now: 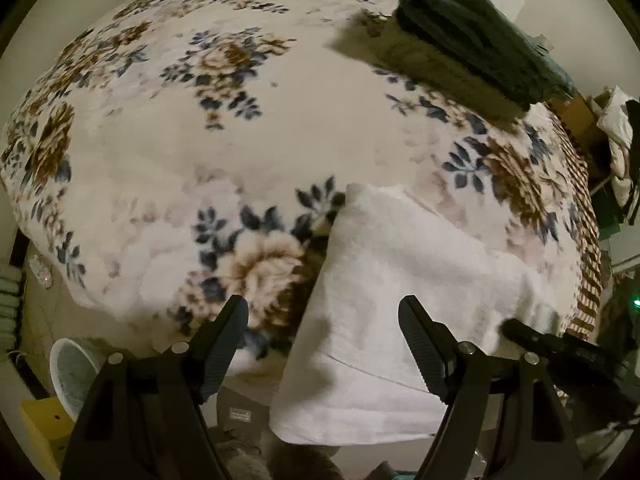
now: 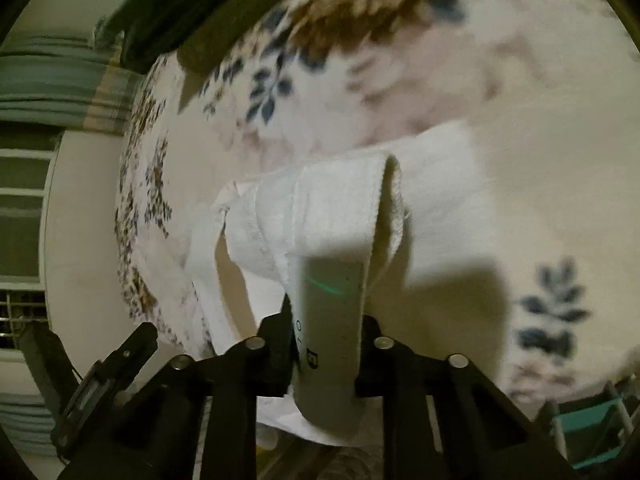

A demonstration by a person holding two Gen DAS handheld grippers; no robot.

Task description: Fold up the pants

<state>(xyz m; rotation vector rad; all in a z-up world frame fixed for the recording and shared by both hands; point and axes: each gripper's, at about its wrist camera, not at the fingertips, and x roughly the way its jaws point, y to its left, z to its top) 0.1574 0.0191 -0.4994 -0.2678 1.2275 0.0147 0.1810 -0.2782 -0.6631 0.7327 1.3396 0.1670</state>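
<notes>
I can make out very little print. On the white pants, the waistband inner strip bears a small dark square mark with what may be a letter "B" and an "O" above it. A label on the grey box below the pants is too blurred to read.

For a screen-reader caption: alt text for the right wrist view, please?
The right claw is shut on a white waistband of the pants, lifting it above a floral blanket. Dark folded clothes lie at the far edge.
</notes>
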